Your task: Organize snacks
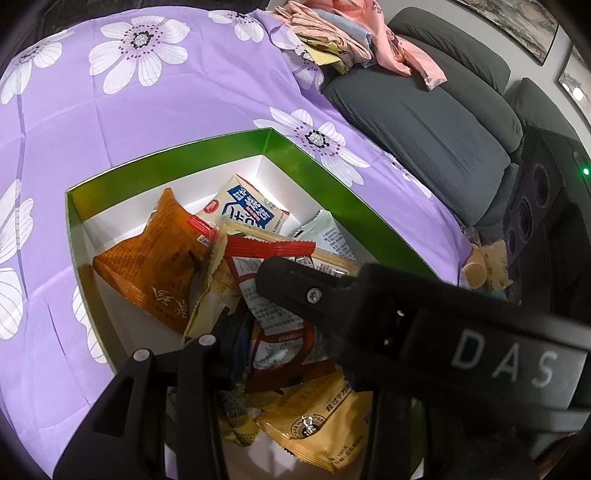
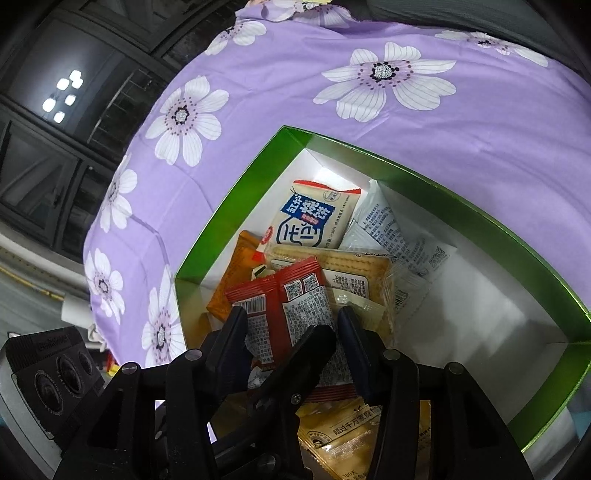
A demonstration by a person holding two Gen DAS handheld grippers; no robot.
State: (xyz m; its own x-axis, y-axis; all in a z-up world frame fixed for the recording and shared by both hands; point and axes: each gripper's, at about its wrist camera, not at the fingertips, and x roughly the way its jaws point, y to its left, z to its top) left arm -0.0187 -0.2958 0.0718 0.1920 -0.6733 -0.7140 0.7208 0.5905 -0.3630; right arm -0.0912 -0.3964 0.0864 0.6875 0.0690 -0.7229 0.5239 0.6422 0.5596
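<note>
1. Cloth: purple floral cloth [image 1: 147, 122] covers the surface, and a green box [image 1: 207, 147] with a white inside sits on it, open at the top.
2. All the snacks in sight lie inside the box, piled toward its near-left part. The far-right floor of the box is bare white.
3. Far left of the pile is an orange packet [image 1: 155, 266], crumpled and tilted against the others.
4. Behind it a cream-and-blue biscuit packet [image 1: 247, 206] lies flat near the far corner.
5. In the centre a clear cracker packet [image 2: 332, 262] lies under a red-and-white packet [image 2: 291, 295], which shows its back label and QR codes.
6. Left gripper [image 1: 280, 332]: one finger with a blue pad shows, touching the pile by the red-and-white packet. The other finger is hidden behind the right gripper's body, so apart or together can't be told.
7. Right gripper [image 2: 291, 321]: both fingers are down in the box, clamped on the red-and-white packet, one finger at each of its side edges. A finger of the left gripper crosses between them.
8. To the right, a white packet [image 2: 399, 236] with printed text leans against the far wall.
9. Nearest the cameras a yellow packet [image 1: 321, 417] lies flat under both grippers.
10. Far right in the left wrist view, a grey couch [image 1: 424, 122] with a pile of clothes [image 1: 351, 33] on it.
</note>
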